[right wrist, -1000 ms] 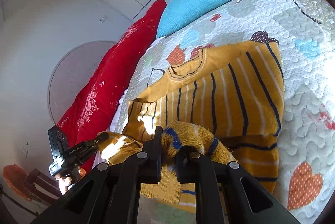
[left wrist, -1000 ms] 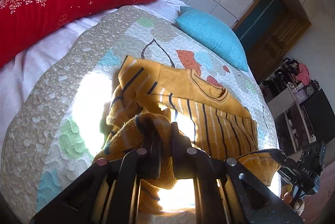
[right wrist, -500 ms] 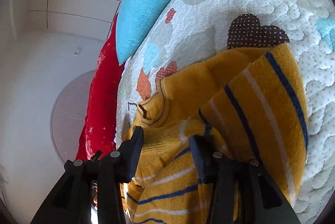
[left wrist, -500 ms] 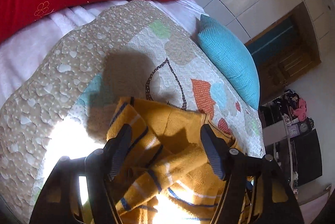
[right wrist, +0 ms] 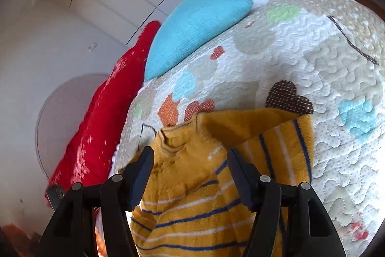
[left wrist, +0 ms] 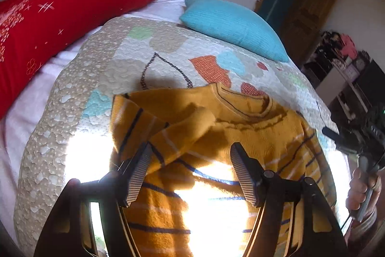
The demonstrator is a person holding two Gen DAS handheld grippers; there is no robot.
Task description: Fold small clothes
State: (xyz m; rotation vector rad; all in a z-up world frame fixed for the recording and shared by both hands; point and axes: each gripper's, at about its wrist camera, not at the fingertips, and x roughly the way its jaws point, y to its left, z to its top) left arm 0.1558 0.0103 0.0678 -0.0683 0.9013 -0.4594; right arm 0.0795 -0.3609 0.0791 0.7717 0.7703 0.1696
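Note:
A small mustard-yellow knit sweater [left wrist: 216,127] with navy and white stripes lies on the quilt, its lower part folded up over the body and the collar at the far side. It also shows in the right wrist view [right wrist: 204,175]. My left gripper [left wrist: 190,170] is open and empty just above the folded sweater. My right gripper [right wrist: 190,175] is open and empty over the same sweater. The right gripper and the hand on it show at the right edge of the left wrist view [left wrist: 361,151].
The patterned quilt [left wrist: 149,57] covers the bed. A turquoise pillow [left wrist: 231,26] and a long red cushion [left wrist: 60,16] lie at the head. A wooden door [left wrist: 296,7] and cluttered shelves [left wrist: 344,64] stand to the right. Strong sunlight washes out the near quilt.
Both grippers let go of the sweater's hem and opened. The folded-up lower part now rests on the sweater's body. Both grippers have drawn back a little.

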